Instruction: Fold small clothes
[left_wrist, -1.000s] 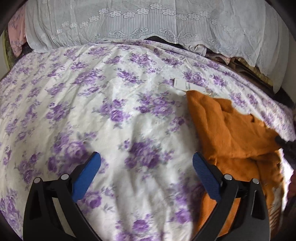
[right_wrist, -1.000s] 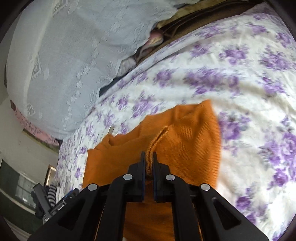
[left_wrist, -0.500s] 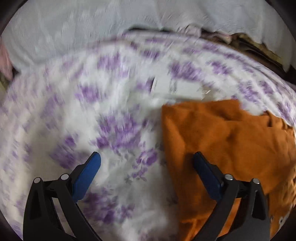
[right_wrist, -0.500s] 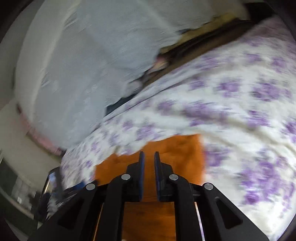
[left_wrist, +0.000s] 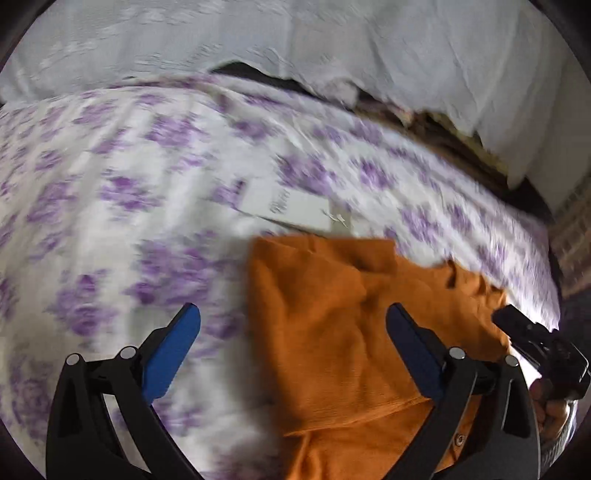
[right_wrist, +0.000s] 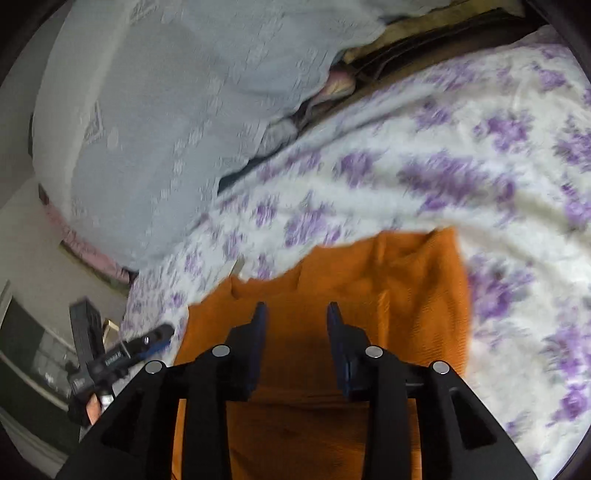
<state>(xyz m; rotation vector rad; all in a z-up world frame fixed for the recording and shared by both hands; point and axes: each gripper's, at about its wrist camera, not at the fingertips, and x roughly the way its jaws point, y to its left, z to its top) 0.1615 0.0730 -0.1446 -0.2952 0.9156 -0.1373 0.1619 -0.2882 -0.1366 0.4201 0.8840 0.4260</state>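
Orange garment (left_wrist: 332, 332) lies on the floral bedspread (left_wrist: 110, 203), folded over itself with creases; one straight edge faces the bare purple-flowered cloth; a button shows near its lower edge in the left wrist view; a white paper tag (left_wrist: 291, 206) lies on the bedspread just beyond the garment's far edge. Left gripper (left_wrist: 291, 325) above the garment's edge, jaws wide apart, nothing between the blue pads. Right gripper (right_wrist: 295, 314) over the garment (right_wrist: 388, 288); jaws opening, a clear gap between them, orange cloth beneath but not pinched. White lace cloth (left_wrist: 332, 44) heaped behind the bed.
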